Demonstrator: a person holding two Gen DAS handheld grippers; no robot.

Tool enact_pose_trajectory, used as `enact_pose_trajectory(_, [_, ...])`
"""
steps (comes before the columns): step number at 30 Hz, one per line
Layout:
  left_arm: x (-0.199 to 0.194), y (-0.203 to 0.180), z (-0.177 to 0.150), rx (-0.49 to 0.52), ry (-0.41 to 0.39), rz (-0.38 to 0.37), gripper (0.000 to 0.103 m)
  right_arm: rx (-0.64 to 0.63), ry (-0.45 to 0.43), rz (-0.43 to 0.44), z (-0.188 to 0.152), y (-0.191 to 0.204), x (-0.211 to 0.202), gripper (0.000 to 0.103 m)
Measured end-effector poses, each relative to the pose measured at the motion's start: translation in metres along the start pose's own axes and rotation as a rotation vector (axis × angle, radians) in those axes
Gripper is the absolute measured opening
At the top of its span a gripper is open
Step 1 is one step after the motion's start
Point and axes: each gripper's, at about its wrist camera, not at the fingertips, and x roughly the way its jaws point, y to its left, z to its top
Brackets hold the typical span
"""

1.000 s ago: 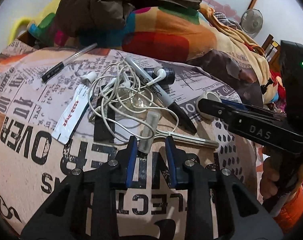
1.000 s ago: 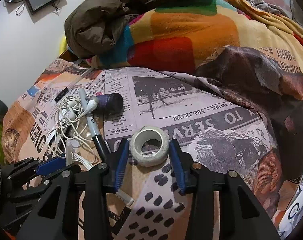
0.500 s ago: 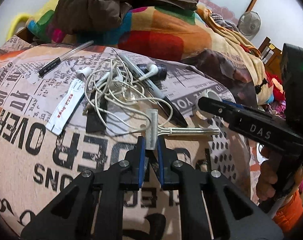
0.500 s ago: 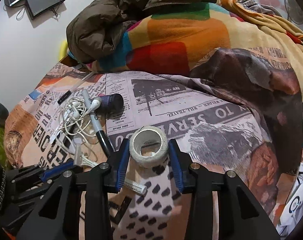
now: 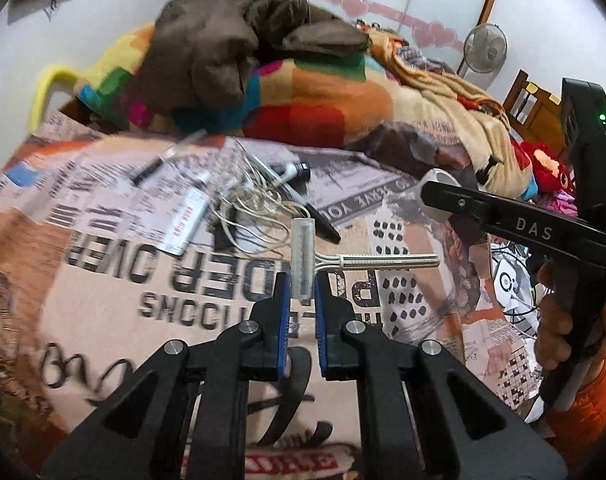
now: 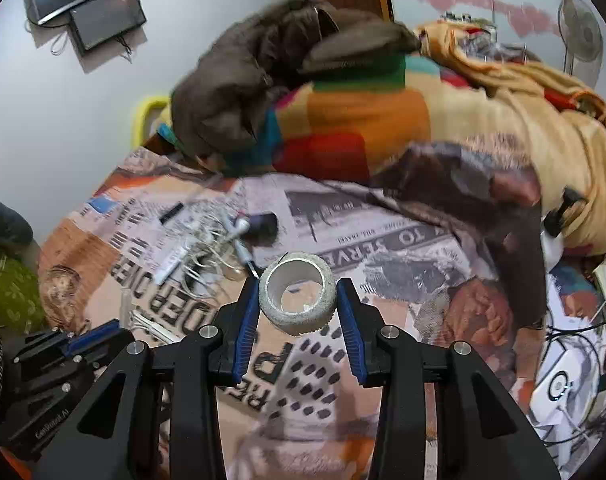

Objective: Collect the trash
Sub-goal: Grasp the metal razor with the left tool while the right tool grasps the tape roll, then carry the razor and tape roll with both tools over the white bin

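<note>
- Two grippers each held a piece of trash above the newsprint-patterned bedspread (image 5: 115, 280).
- The left gripper (image 5: 302, 292) had its blue ribbed pads nearly together, clamped on the clear head of a disposable razor (image 5: 303, 258); its pale ridged handle stuck out to the right.
- The right gripper (image 6: 297, 300) pinched a nearly spent roll of tape (image 6: 297, 299), a grainy grey-white ring, between moderately spread pads.
- Tangled white earphones (image 5: 259, 204), a flat white sachet (image 5: 185, 222) and a slim pen (image 5: 149, 170) lay farther off.
</note>
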Motion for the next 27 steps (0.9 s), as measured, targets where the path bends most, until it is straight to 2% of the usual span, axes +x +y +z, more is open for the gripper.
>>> enact_pose_trajectory(6, [-0.056,0.016,0.002,-0.040,-0.070,0.033,0.011,-0.053,-0.070,0.017,0.005,0.037,-0.048,0.036])
enact_pose_trajectory(14, [-0.140,0.049,-0.012,-0.101,-0.176,0.093,0.011,-0.145,-0.129,0.065,-0.003,0.101,-0.098,0.036])
enact_pose_trajectory(19, [-0.194,0.078,-0.032,-0.143,-0.235,0.156,0.011,-0.208,-0.139,0.108,-0.014,0.145,-0.114,0.036])
enact_pose_trajectory(27, [-0.276,0.139,-0.085,-0.242,-0.292,0.276,0.011,-0.323,-0.134,0.217,-0.035,0.230,-0.127,0.036])
